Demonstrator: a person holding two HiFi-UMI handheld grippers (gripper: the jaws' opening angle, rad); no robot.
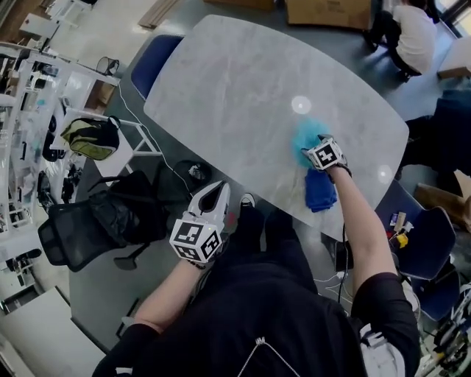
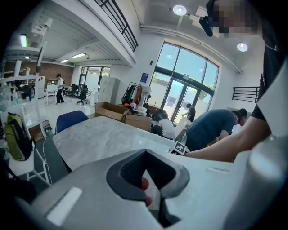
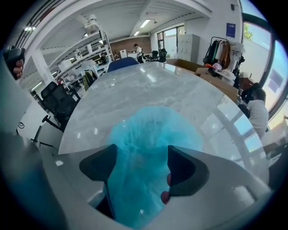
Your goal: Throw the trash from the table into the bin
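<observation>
A crumpled turquoise mesh cap (image 1: 302, 137) lies on the marble table (image 1: 235, 88) near its right edge. My right gripper (image 1: 312, 144) is at it, open, with the mesh (image 3: 148, 134) filling the gap between its spread jaws (image 3: 141, 164). A darker blue cloth (image 1: 320, 193) lies at the table edge under that forearm. My left gripper (image 1: 215, 193) hangs off the table over the floor, near my lap. In the left gripper view it (image 2: 146, 155) is shut with nothing in it. No bin shows in any view.
A black office chair (image 1: 81, 235) and a dark bag (image 1: 129, 195) stand left of me. Blue chairs sit at the table's far left (image 1: 151, 62) and at the right (image 1: 423, 235). A person crouches by cardboard boxes (image 1: 327, 11) beyond the table.
</observation>
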